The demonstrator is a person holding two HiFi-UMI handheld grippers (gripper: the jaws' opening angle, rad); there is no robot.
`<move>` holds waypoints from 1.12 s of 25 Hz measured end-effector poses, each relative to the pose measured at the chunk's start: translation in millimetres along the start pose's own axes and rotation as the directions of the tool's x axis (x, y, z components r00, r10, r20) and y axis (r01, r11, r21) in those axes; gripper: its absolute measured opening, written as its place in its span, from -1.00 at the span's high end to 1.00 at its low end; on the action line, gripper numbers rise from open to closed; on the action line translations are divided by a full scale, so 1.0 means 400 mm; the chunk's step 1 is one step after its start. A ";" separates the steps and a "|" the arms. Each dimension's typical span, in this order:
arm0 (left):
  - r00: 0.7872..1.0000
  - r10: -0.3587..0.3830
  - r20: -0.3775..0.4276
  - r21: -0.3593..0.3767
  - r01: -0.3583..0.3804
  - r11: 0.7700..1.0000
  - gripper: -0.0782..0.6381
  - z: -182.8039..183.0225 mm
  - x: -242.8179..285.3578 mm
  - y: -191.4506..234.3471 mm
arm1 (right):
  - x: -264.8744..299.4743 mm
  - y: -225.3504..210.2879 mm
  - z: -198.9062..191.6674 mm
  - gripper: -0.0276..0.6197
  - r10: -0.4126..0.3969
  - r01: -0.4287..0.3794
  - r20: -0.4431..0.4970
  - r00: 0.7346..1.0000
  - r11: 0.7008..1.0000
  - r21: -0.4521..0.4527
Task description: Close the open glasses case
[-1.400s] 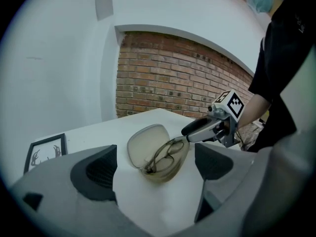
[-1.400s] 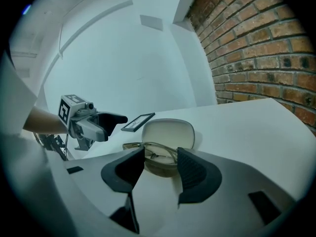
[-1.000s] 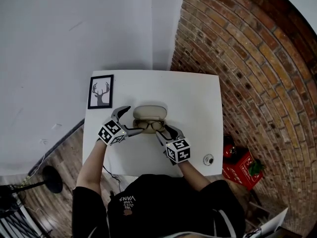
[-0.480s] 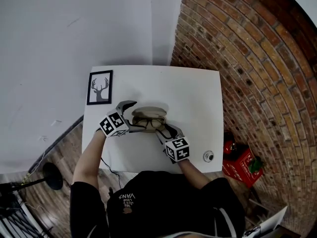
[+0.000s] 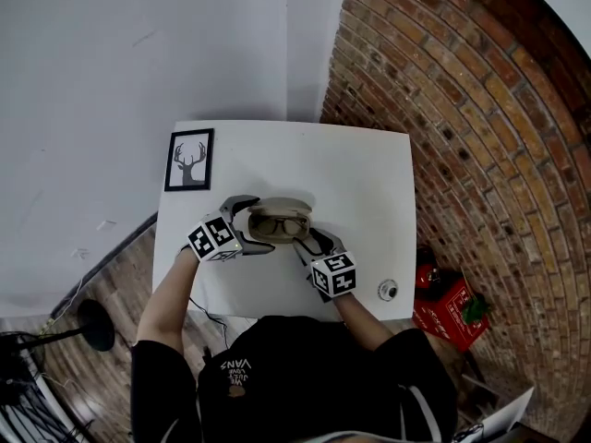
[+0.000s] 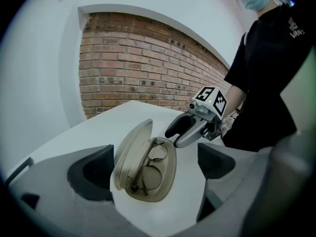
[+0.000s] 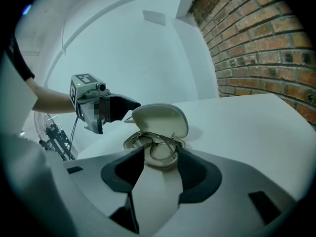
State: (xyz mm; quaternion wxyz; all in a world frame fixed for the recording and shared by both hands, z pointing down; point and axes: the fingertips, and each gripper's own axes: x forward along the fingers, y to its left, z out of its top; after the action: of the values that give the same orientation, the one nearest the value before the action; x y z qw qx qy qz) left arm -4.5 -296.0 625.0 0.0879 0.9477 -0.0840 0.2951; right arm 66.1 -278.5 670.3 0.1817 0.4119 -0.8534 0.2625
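1 glasses case (image 5: 281, 212), lid up, is flanked by left claw (image 5: 251, 225) and right claw (image 5: 308, 239), jaws of both spread, nothing gripped | 1 glasses (image 5: 279, 226) kept inside | 1 picture (image 5: 188, 161) set on table (image 5: 360, 183)

Left gripper (image 5: 251, 226): held forward and tipped downward, marker cube on top, turned inward toward the other gripper.
Left fingers (image 6: 91, 174): spread wide, clamped on nothing.
Left forearm (image 5: 171, 303): bare, stretched ahead from the shoulder, elbow slightly out.
Right gripper (image 5: 309, 241): tipped downward and angled inward, so both grippers' tips come near each other.
Right fingers (image 7: 123, 172): apart, gap plain between the dark pads.
Right forearm (image 5: 358, 319): short reach, kept close to the body.
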 end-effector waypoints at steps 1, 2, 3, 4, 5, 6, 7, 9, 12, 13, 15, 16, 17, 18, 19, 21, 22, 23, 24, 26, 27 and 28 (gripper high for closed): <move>1.000 0.003 0.006 -0.003 -0.003 1.000 -0.68 -0.001 -0.001 -0.004 | -0.004 -0.003 0.000 0.31 -0.003 0.003 0.001 1.000 1.000 0.001; 1.000 0.007 0.011 -0.005 -0.007 1.000 -0.69 -0.001 -0.002 -0.009 | -0.008 -0.006 0.001 0.31 -0.006 0.006 0.002 1.000 1.000 0.004; 1.000 0.011 0.017 -0.007 -0.011 1.000 -0.69 -0.002 -0.002 -0.013 | -0.013 -0.009 0.003 0.31 -0.008 0.008 0.007 1.000 1.000 0.009; 1.000 0.016 0.025 -0.010 -0.016 1.000 -0.68 -0.001 -0.003 -0.017 | -0.018 -0.013 0.007 0.31 -0.009 0.009 0.014 1.000 1.000 0.017; 0.999 0.022 0.035 -0.013 -0.021 1.000 -0.69 0.000 -0.003 -0.021 | -0.024 -0.016 0.012 0.31 -0.011 0.010 0.025 1.000 1.000 0.027; 0.999 0.028 0.046 -0.018 -0.027 0.999 -0.69 0.001 -0.004 -0.025 | -0.030 -0.020 0.018 0.31 -0.013 0.012 0.035 0.999 0.999 0.037; 0.998 0.034 0.058 -0.025 -0.032 0.999 -0.68 0.001 -0.005 -0.030 | -0.037 -0.023 0.023 0.31 -0.016 0.014 0.046 0.999 0.999 0.045; 0.996 0.045 0.078 -0.037 -0.042 0.998 -0.68 -0.001 -0.008 -0.043 | -0.050 -0.028 0.033 0.31 -0.024 0.021 0.063 0.998 0.998 0.061; 0.994 0.057 0.093 -0.041 -0.053 0.998 -0.68 -0.007 -0.008 -0.065 | -0.067 -0.035 0.049 0.31 -0.035 0.028 0.085 0.996 0.997 0.076; 0.994 0.060 0.094 -0.042 -0.056 0.998 -0.68 -0.011 -0.007 -0.071 | -0.071 -0.037 0.054 0.31 -0.036 0.028 0.092 0.995 0.996 0.080; 0.993 0.066 0.099 -0.048 -0.062 0.997 -0.68 -0.018 -0.005 -0.084 | -0.077 -0.037 0.063 0.31 -0.035 0.027 0.105 0.994 0.996 0.085; 0.993 0.069 0.100 -0.053 -0.064 0.997 -0.68 -0.021 -0.004 -0.089 | -0.079 -0.036 0.066 0.31 -0.034 0.025 0.110 0.993 0.996 0.086; 0.992 0.071 0.102 -0.058 -0.065 0.996 -0.68 -0.025 -0.004 -0.095 | -0.081 -0.034 0.069 0.31 -0.033 0.023 0.114 0.993 0.996 0.085; 0.992 0.073 0.104 -0.064 -0.066 0.996 -0.68 -0.029 -0.003 -0.101 | -0.082 -0.031 0.072 0.31 -0.031 0.021 0.118 0.993 0.996 0.085; 0.991 0.075 0.107 -0.072 -0.067 0.995 -0.68 -0.033 -0.003 -0.105 | -0.084 -0.028 0.075 0.31 -0.029 0.019 0.122 0.992 0.996 0.084; 0.990 0.080 0.112 -0.088 -0.070 0.994 -0.68 -0.041 -0.001 -0.115 | -0.086 -0.024 0.079 0.32 -0.030 0.019 0.128 0.991 0.996 0.086; 0.990 0.082 0.114 -0.095 -0.072 0.993 -0.68 -0.045 0.001 -0.120 | -0.087 -0.024 0.079 0.32 -0.031 0.019 0.130 0.991 0.996 0.090; 0.990 0.085 0.115 -0.103 -0.074 0.992 -0.68 -0.049 0.003 -0.125 | -0.087 -0.025 0.079 0.32 -0.032 0.020 0.130 0.991 0.995 0.094; 0.989 0.089 0.114 -0.112 -0.076 0.991 -0.68 -0.054 0.006 -0.131 | -0.086 -0.027 0.077 0.32 -0.033 0.020 0.128 0.991 0.995 0.097; 0.989 0.098 0.110 -0.126 -0.084 0.988 -0.68 -0.064 0.012 -0.139 | -0.082 -0.031 0.072 0.32 -0.036 0.025 0.120 0.992 0.995 0.095; 0.989 0.104 0.109 -0.134 -0.089 0.987 -0.68 -0.068 0.013 -0.141 | -0.078 -0.033 0.069 0.32 -0.037 0.027 0.113 0.993 0.995 0.092; 0.988 0.110 0.107 -0.142 -0.094 0.985 -0.68 -0.070 0.015 -0.143 | -0.073 -0.035 0.066 0.32 -0.038 0.029 0.106 0.994 0.996 0.089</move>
State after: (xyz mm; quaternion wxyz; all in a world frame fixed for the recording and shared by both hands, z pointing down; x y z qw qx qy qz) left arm -3.0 -235.2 644.5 0.1322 0.9493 -0.1574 0.2378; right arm 92.1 -283.6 638.0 0.1219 0.4471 -0.8427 0.2739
